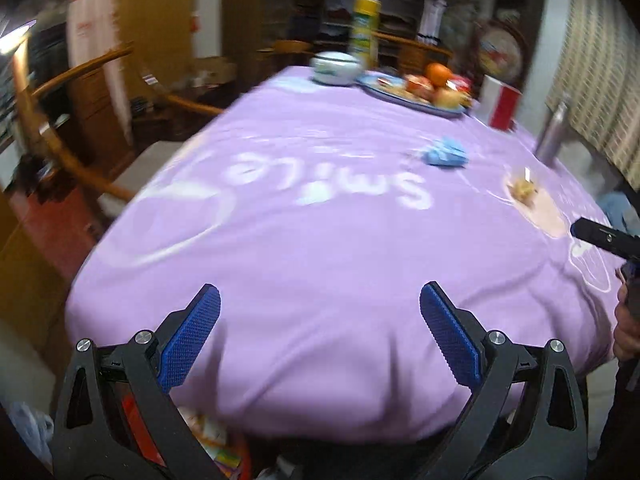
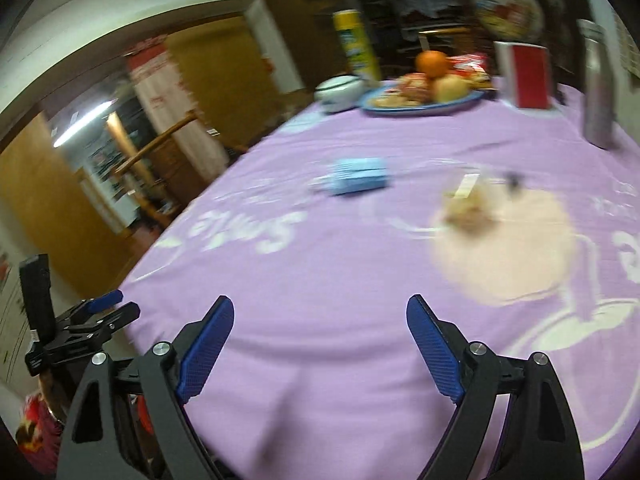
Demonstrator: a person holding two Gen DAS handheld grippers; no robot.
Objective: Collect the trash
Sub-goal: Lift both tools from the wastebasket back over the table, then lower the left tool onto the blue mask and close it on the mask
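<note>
Purple tablecloth [image 2: 320,340]; blurry wrapper [image 2: 358,176] beyond fingers [image 2: 208,344].

Crumpled wrapper [image 2: 358,176] near the middle of the tabletop [image 2: 320,300]; brownish scrap [image 2: 470,208] to its right; plate of fruit [image 2: 424,96], bowl [image 2: 340,90] and can [image 2: 356,46] behind; box [image 2: 526,76] and bottle [image 2: 598,84] far right.

A table under a purple cloth [image 2: 320,320] printed "Smile" carries, well beyond the fingertips, a crumpled blue packet [image 2: 356,176], a brownish scrap [image 2: 468,208] to its right, and farther off a blue fruit plate [image 2: 420,104], white bowl [image 2: 340,88], yellow can [image 2: 356,44], red-white box [image 2: 524,76] and metal bottle [image 2: 598,80].
</note>
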